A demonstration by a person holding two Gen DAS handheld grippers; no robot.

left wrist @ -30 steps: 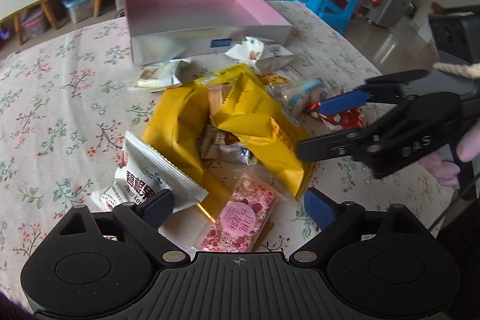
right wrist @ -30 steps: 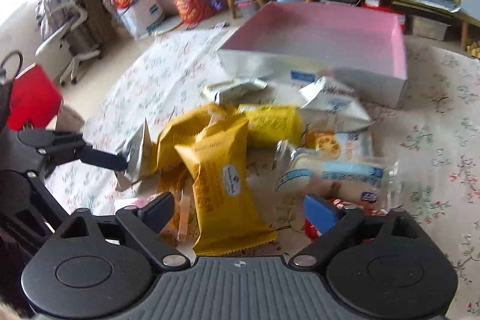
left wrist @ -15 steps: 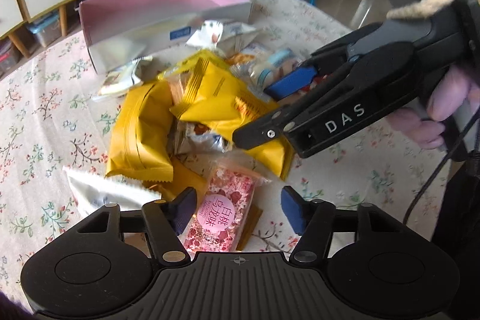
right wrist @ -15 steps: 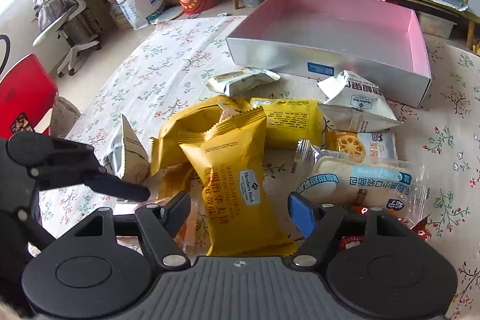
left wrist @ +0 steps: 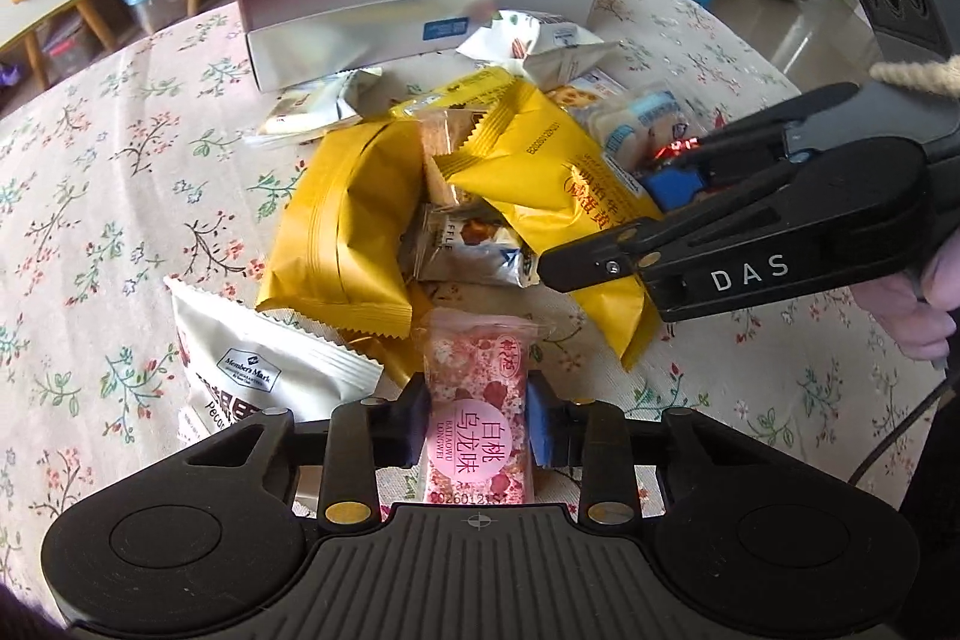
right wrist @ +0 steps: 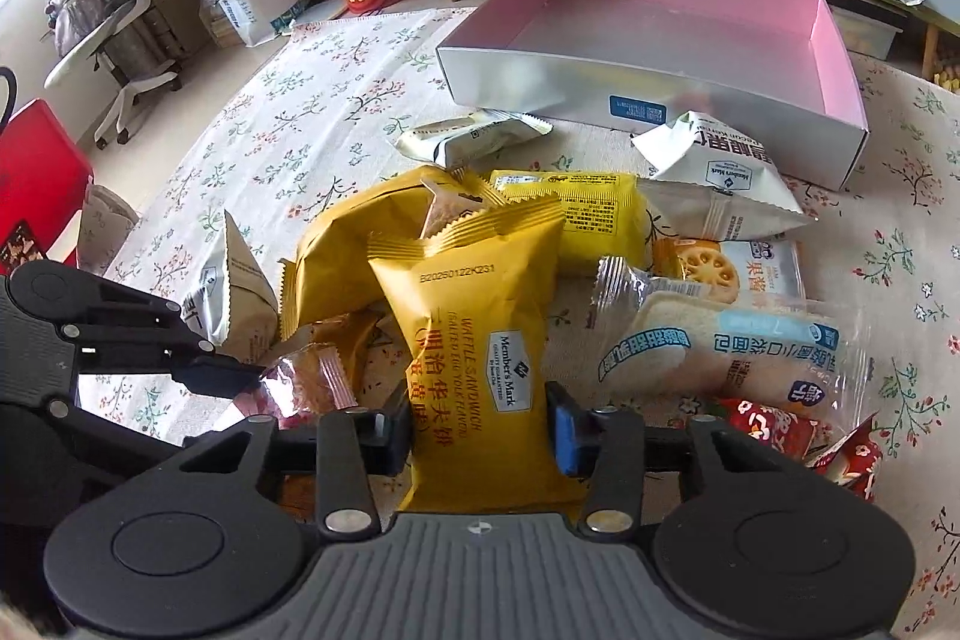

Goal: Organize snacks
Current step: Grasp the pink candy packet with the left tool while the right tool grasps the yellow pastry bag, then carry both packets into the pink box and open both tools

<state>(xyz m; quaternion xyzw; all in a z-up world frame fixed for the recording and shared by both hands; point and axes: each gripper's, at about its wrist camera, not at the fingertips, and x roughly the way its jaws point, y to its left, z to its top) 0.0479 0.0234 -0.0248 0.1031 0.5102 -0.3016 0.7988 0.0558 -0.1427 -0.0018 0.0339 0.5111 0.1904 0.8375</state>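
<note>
**Both hand-held grippers closing on snack packs**

The bench (left wrist: 90,196), covered in a flowered cloth, is carrying everything. At its far side the pink box (right wrist: 660,22), silver on the outside, is sitting open with nothing showing inside it. Just in front of the box the snack heap (right wrist: 540,244) is lying loose on the cloth: yellow packs in the middle, white packs at the edges, a clear bread pack (right wrist: 720,346) to the right and a red wrapper (right wrist: 774,430) just beside it.

The left hand-held gripper (left wrist: 477,430) is pointing steeply down at the near edge of the heap. Its jaws have just been closing, and the pink bar (left wrist: 477,400) is now standing between them, both pads pressing on its sides. The bar is lying lengthwise along the fingers, its far end touching the yellow packs. A white pack (left wrist: 264,370) is lying just to its left.

The right hand-held gripper (right wrist: 480,430) is reaching in from the other side, held by a gloved hand (left wrist: 918,322). Its jaws have also just been closing, and they are now pinching the near end of a yellow waffle pack (right wrist: 474,316), the blue pad pressing on its right edge and the other on its left. The pack is lying on top of the other yellow packs, its crimped far end pointing toward the box.
</note>
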